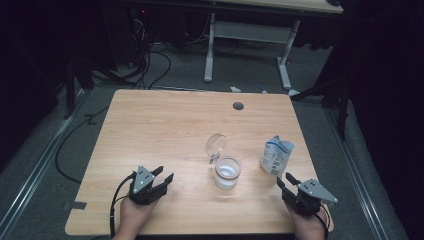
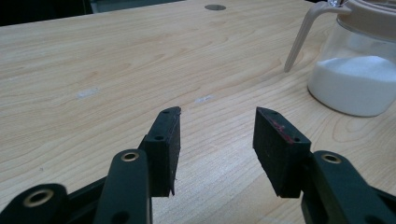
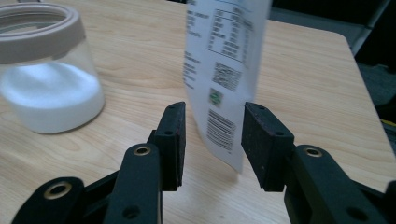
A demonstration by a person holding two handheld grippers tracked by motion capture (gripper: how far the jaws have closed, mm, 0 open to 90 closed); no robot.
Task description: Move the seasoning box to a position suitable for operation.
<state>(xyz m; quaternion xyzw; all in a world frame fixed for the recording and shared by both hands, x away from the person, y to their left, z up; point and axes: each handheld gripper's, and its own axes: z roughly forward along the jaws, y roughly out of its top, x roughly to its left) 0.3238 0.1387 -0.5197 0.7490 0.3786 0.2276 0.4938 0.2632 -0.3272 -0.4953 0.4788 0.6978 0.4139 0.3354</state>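
Observation:
A glass jar (image 1: 227, 172) part full of white powder stands on the wooden table (image 1: 165, 125), its hinged clear lid (image 1: 216, 145) swung up and open. To its right stands a white and blue paper bag (image 1: 276, 156) with printed labels and barcodes. My right gripper (image 1: 284, 179) is at the bag's near lower corner. In the right gripper view the bag (image 3: 224, 56) sits between the open jaws (image 3: 212, 109), close to the right pad, with a gap at the left pad. My left gripper (image 1: 164, 176) rests left of the jar (image 2: 355, 79), open (image 2: 217, 114) and holding nothing.
A round cable hole (image 1: 238, 106) sits near the table's far edge. Beyond the table stands another desk on white legs (image 1: 247, 35), with cables on the grey floor. The jar (image 3: 46, 88) stands left of the right gripper. The bag is near the table's right edge.

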